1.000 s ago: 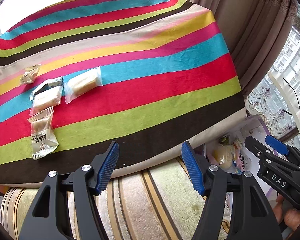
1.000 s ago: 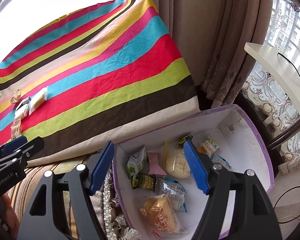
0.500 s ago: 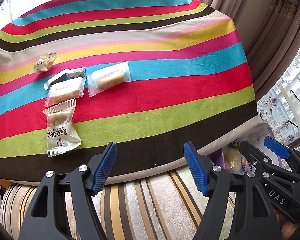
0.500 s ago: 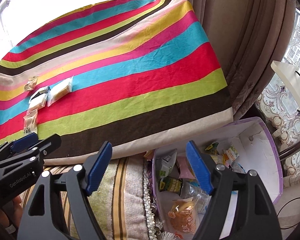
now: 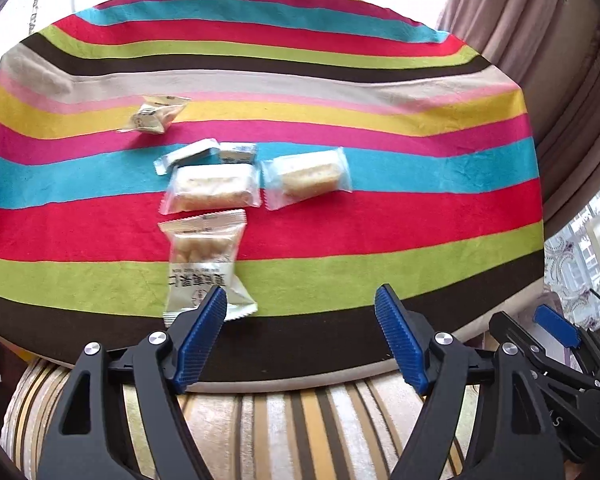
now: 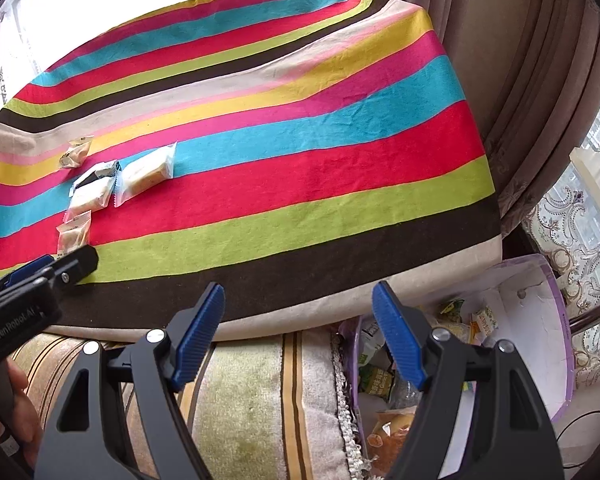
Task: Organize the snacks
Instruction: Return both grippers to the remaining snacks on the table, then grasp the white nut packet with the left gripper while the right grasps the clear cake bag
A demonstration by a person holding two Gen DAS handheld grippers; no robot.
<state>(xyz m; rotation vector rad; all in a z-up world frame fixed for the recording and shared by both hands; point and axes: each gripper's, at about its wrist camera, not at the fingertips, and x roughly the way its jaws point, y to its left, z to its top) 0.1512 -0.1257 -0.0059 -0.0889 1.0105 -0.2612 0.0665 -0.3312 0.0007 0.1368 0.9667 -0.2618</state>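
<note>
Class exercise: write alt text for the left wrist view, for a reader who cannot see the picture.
Five wrapped snacks lie close together on a striped tablecloth. The nearest packet sits just beyond the left gripper, whose jaws are opening with nothing between them. The right gripper shows at the lower right edge, beside a curtain.

Surface (image 5: 380, 208) draped in a cloth of bright horizontal stripes (image 6: 300, 152): red, turquoise, lime, brown, cream, yellow, pink. Below its near edge, a striped beige-and-brown upholstered seat (image 6: 260, 408). Taupe pleated curtains (image 6: 540, 80) hang past the right edge; lace sheers (image 6: 572, 224) cover a window there. Strong daylight washes out the far edge.
</note>
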